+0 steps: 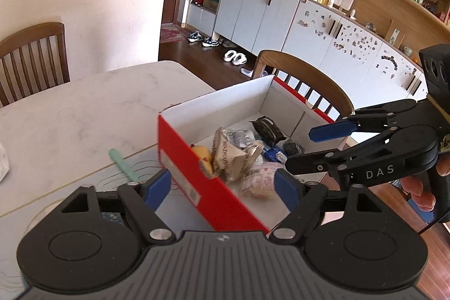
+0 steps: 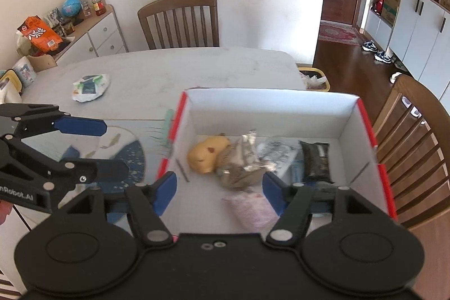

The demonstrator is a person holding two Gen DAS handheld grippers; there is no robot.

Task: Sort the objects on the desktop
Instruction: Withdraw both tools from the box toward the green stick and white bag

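Left gripper (image 1: 223, 189): jaws apart, nothing between the blue pads, hanging over the near red wall of the box; seen from the side at left centre of the right wrist view (image 2: 112, 149).
Right gripper (image 2: 219, 191): jaws apart and empty, above the box's near end; at the right edge of the left wrist view (image 1: 299, 148), lettered "DAS".
Shoebox (image 1: 180, 159): red outside, white inside, open-topped, a label strip on its long red side too blurred to read.
Contents: yellow animal toy (image 2: 206, 155), crumpled foil packet (image 1: 234, 155) with print too warped to read surely, dark packet (image 2: 315, 160), pink-printed packet (image 2: 251, 208).
Still on table (image 2: 174, 69): mint-green stick (image 1: 123, 163) just beside the box; white wrapper (image 2: 91, 87) well apart, upper left.
Open room: bare tabletop left of the box; wooden chair (image 2: 413, 139) close against its right side.
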